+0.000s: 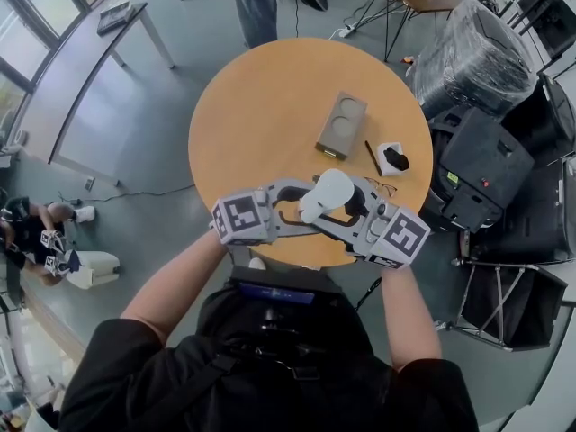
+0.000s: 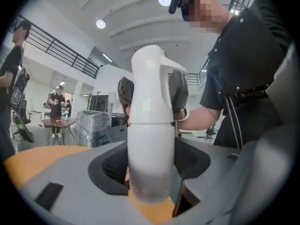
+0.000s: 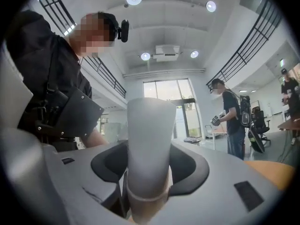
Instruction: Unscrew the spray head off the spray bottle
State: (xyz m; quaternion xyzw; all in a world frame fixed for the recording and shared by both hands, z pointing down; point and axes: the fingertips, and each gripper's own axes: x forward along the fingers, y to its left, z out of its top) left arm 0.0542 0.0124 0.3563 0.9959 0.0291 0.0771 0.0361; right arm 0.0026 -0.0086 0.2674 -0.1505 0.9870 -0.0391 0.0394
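Note:
A white spray bottle (image 1: 328, 192) is held just above the near edge of the round wooden table (image 1: 252, 106), between both grippers. My left gripper (image 1: 301, 212) comes from the left and is shut on the bottle's body (image 2: 150, 158), which fills the space between its jaws (image 2: 150, 175). My right gripper (image 1: 349, 207) comes from the right and is shut on the spray head (image 3: 147, 139). In the left gripper view its dark pads (image 2: 178, 90) flank the spray head (image 2: 150, 83) above the seam. The bottle's base is hidden.
Further back on the table lie a grey block with two round recesses (image 1: 341, 124), a thin stick (image 1: 373, 157), a small white box with a black item (image 1: 391, 158) and glasses (image 1: 384, 187). Black cases (image 1: 486, 169) and wrapped equipment (image 1: 477, 57) stand right. People stand nearby (image 1: 256, 3).

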